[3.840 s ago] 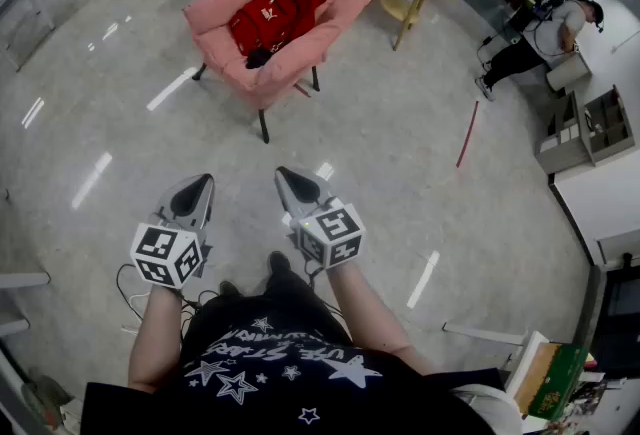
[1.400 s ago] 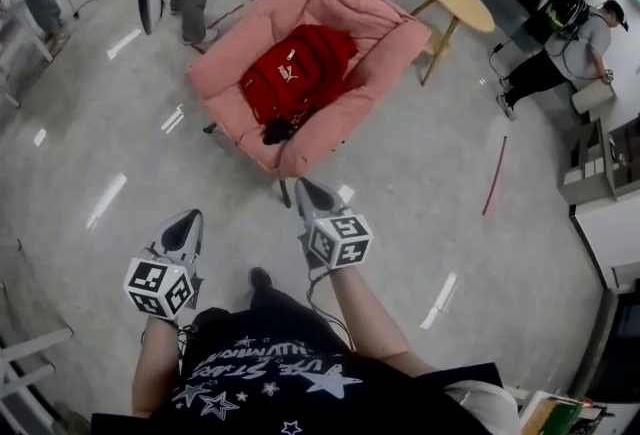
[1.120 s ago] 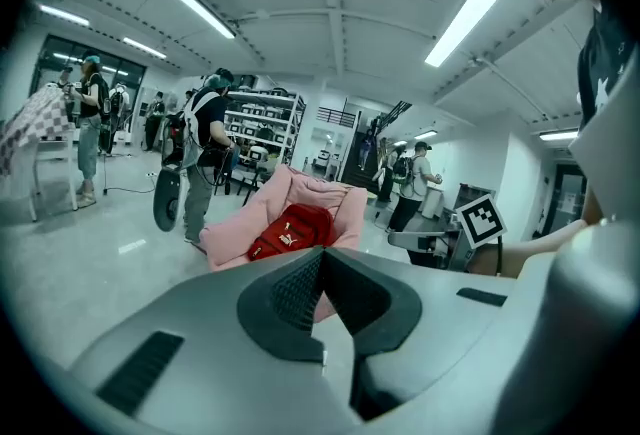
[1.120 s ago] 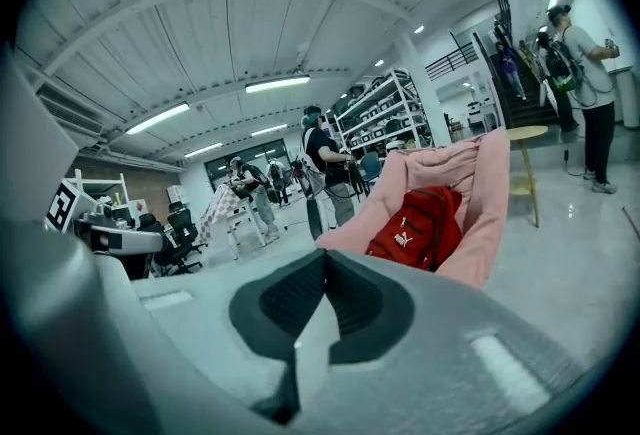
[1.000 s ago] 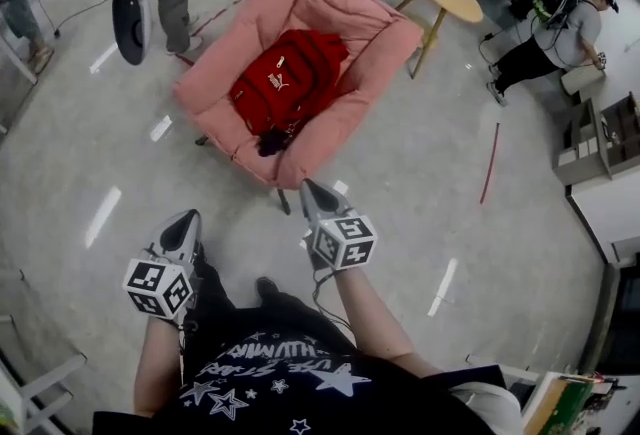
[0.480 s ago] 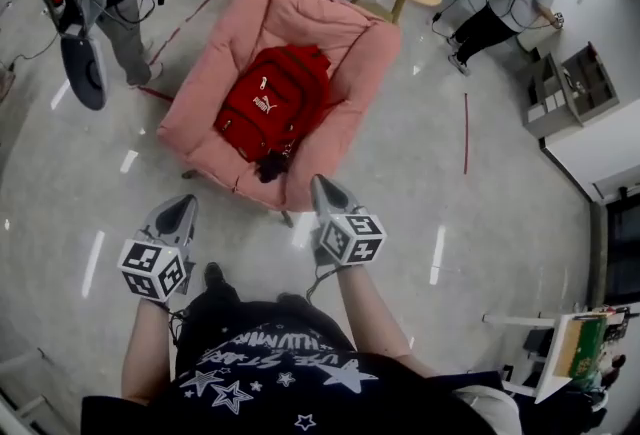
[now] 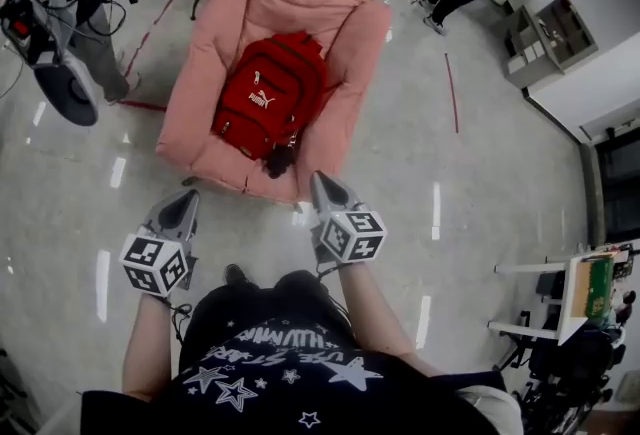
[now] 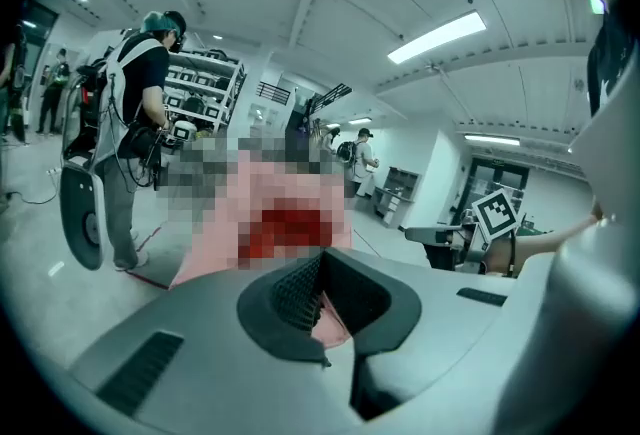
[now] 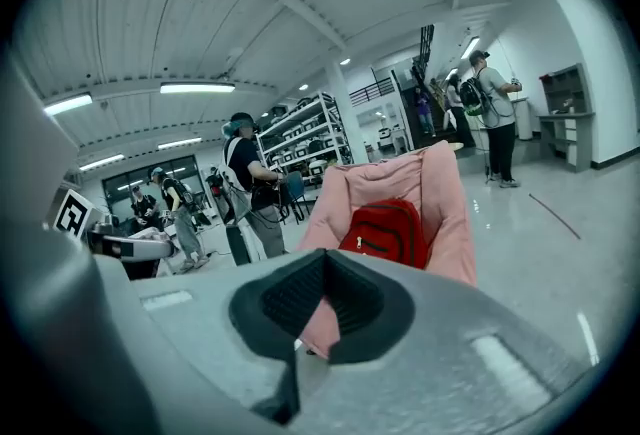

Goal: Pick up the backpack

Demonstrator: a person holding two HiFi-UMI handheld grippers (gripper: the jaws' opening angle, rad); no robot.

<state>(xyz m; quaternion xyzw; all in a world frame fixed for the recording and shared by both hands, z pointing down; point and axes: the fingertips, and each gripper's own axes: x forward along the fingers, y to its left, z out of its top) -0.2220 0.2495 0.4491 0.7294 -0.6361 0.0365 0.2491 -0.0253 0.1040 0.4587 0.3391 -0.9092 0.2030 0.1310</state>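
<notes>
While the red backpack lies in the seat of the pink armchair, propped against its back cushion with a dark strap end trailing toward the front edge, neither tool is at it yet, and most of the risk lies in the approach. Both sets of jaws are pressed together. If they arrive at the bag that way, they would only prod the fabric and push it deeper into the soft seat, so they need to part before contact. A pinch on loose cloth, and not on a strap or the top handle, would likely slip once the bag's weight comes on. A bite taken too low could catch the chair's padding along with the bag. Straps hanging off the bag may also snag on the chair's rim during the lift. A person carrying equipment stands just beside the chair on the left, so a wide swing on that side could bump them.

The left hand-held gripper is fully closed, its ribbed pads meeting with nothing between them. Its own view shows only the chair beyond the tips. The right hand-held gripper is likewise closed and empty, and its view looks over the joined pads at the backpack in the chair. In the head view it sits near the chair's front edge, apart from the bag. The left one hangs farther off, over bare floor.
</notes>
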